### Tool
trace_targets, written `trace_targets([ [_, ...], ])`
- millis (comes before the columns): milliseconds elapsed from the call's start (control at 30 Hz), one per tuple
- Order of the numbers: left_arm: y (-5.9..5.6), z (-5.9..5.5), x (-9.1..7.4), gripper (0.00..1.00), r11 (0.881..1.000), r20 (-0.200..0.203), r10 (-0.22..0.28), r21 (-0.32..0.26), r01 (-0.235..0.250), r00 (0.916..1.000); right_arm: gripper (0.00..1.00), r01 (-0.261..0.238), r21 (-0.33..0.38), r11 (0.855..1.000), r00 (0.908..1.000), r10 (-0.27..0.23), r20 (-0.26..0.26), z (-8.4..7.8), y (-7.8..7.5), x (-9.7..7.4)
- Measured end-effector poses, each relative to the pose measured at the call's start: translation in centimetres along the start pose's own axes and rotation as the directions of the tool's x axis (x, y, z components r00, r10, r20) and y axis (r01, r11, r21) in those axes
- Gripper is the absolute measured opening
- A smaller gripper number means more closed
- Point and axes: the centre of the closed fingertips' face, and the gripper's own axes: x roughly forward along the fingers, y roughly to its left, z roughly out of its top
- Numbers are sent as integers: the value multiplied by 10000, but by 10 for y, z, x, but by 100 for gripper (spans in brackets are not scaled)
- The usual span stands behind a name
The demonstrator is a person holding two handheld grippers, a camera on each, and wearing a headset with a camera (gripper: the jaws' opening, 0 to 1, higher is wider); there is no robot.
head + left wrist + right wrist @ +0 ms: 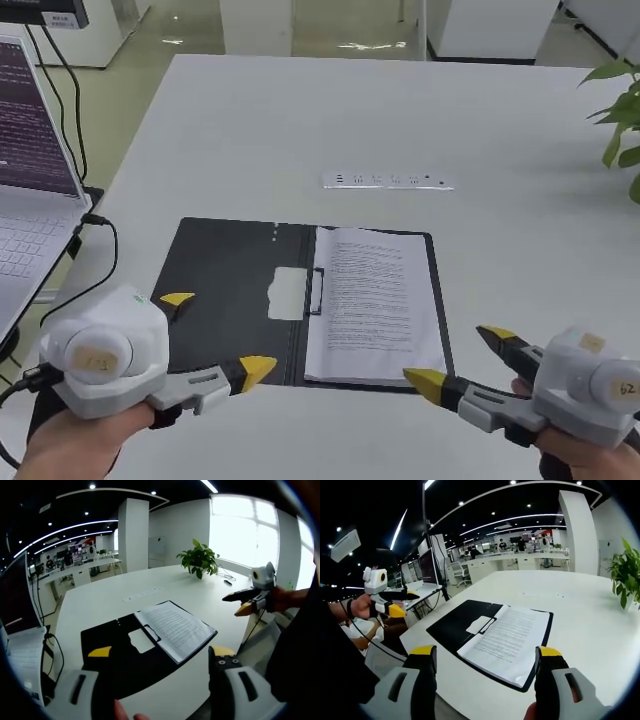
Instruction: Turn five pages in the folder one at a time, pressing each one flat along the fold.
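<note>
White table [300,120]: open folder [225,290] holds clipped pages [372,300].

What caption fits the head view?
Left gripper and right gripper, both open, poised before the open folder, pages on its right half.

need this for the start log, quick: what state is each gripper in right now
Left gripper: open, jaws empty.
Right gripper: open, jaws empty.
</note>
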Motion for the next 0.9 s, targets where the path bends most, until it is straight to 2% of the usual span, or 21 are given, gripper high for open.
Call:
trace_targets([
  [467,2,-1,1,76,10000,15,-25,-22,25,10000,80,110,50,9999,9999,-110,-54,-4,-2,-3],
  [900,-1,2,8,76,9998,-25,-203,83,204,9998,81,146,46,9999,9999,-146,-67,-6,-5,-6],
])
